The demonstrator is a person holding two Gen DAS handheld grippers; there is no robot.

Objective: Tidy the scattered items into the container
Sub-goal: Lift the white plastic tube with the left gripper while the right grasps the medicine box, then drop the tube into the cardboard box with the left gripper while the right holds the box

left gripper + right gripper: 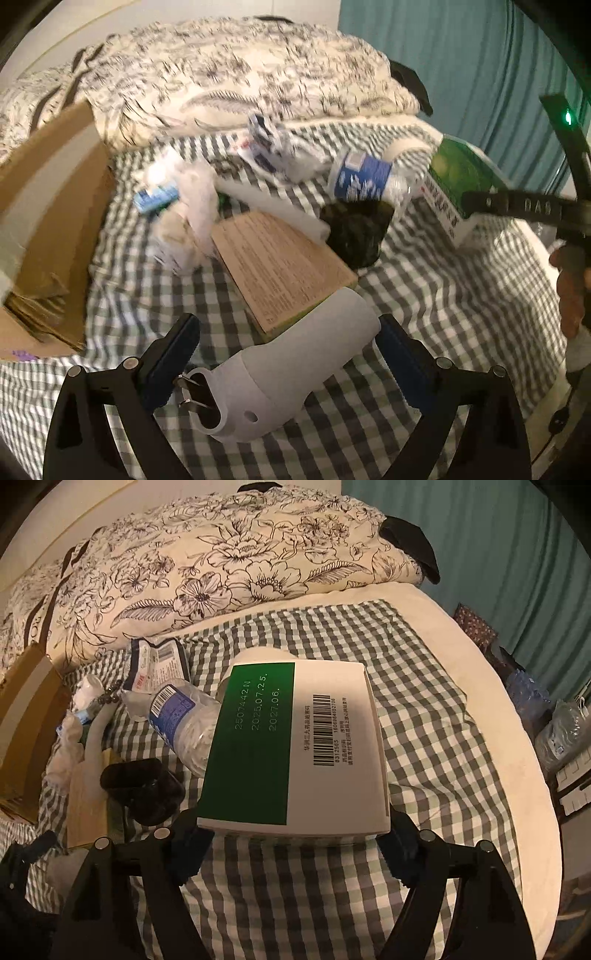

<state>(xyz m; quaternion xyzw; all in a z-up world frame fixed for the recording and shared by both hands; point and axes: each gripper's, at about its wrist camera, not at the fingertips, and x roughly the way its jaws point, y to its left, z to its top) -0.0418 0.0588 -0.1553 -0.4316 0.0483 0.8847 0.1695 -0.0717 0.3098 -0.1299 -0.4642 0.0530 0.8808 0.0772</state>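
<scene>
Clutter is lying scattered over a bed [424, 738] covered in green-and-white check, with a floral quilt [221, 561] bunched along its far side. At the left edge a cardboard box [55, 229] — the container — is sitting open on the bed, beside the pile of items.

The left gripper [288, 354] is standing spread wide around a white cylindrical device [295, 369] that is lying tilted on the sheet; its blue pads are sitting at either side of the device, and the blurred view is not showing whether they are pressing on it. Just beyond the device a tan printed booklet [280, 269] is lying flat, with a black object [354, 232] touching its far corner and crumpled white wrapping [188, 221] at its left.

The right gripper [291, 842] is grasping a green-and-white carton [295, 746] by its near end, a pad pressing on each side, so the carton is sticking out forward above the check sheet. A clear plastic bottle [184, 720] with a blue label is lying just left of the carton, and a printed pouch [159, 661] is lying behind the bottle, near the quilt.
</scene>
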